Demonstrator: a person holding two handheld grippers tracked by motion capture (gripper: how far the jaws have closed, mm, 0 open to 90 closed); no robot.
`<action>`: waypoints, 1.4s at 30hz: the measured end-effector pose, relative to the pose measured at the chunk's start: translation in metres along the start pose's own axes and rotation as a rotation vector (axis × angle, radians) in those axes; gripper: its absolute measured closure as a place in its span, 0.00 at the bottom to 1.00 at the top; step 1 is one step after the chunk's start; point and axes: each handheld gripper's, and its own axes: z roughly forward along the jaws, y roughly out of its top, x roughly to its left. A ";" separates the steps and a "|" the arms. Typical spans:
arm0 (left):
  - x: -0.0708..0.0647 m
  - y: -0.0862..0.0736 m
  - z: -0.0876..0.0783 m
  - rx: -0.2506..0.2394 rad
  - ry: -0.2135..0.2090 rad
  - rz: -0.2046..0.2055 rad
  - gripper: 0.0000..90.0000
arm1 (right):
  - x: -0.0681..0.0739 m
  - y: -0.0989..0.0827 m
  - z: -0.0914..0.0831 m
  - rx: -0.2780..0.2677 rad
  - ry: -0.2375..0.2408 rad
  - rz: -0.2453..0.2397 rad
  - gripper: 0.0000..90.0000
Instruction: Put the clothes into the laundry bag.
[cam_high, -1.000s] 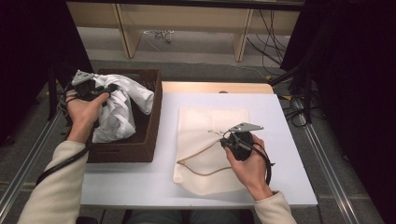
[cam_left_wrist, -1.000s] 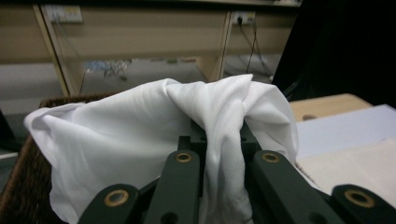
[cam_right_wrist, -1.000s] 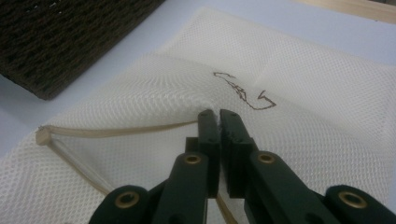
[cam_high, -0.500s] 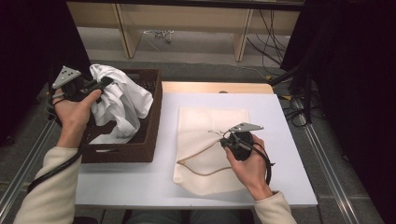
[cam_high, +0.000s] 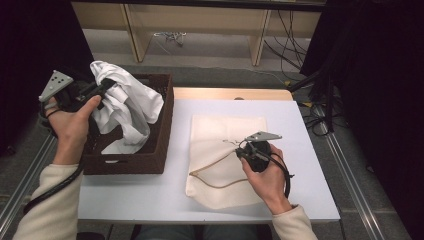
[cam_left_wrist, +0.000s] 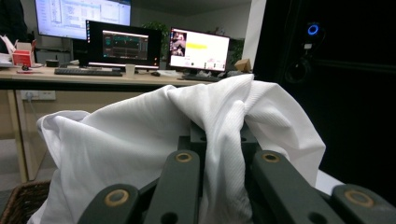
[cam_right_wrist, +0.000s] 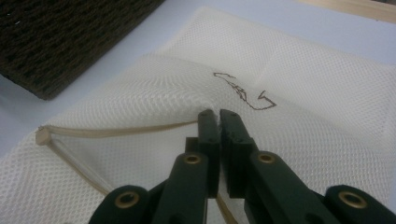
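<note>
A white cloth (cam_high: 131, 106) hangs bunched over a brown wicker basket (cam_high: 163, 131) at the table's left, its lower end still inside. My left gripper (cam_high: 102, 89) is shut on the cloth's top, above the basket's left rim. In the left gripper view the cloth (cam_left_wrist: 140, 140) drapes over the left gripper (cam_left_wrist: 222, 140) and hides its jaw tips. A cream mesh bag (cam_high: 225, 132) lies flat at the table's middle. My right gripper (cam_high: 241, 150) is shut on the bag's upper layer beside its corded opening (cam_right_wrist: 116, 132), lifting the mesh (cam_right_wrist: 303, 93); the right gripper (cam_right_wrist: 218, 116) shows its jaws pressed together.
The white table (cam_high: 300, 130) has bare surface right of the bag and in front of the basket. Wooden shelf legs (cam_high: 132, 30) and loose cables (cam_high: 320, 100) lie beyond the far edge. Monitors on a desk (cam_left_wrist: 140, 46) stand far behind the cloth.
My left hand has risen and drifted left, pulling the white cloth up out of the basket. The right hand and the mesh bag have stayed put.
</note>
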 end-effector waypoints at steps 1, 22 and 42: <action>-0.002 0.001 -0.002 -0.008 -0.008 -0.006 0.93 | 0.001 0.000 -0.001 0.009 0.000 0.012 0.99; -0.032 0.031 -0.036 -0.098 -0.146 0.008 0.93 | 0.000 0.001 0.000 -0.012 0.006 0.011 0.99; -0.068 0.047 -0.050 -0.171 -0.324 0.006 0.93 | -0.001 0.001 -0.002 -0.005 -0.001 -0.011 0.99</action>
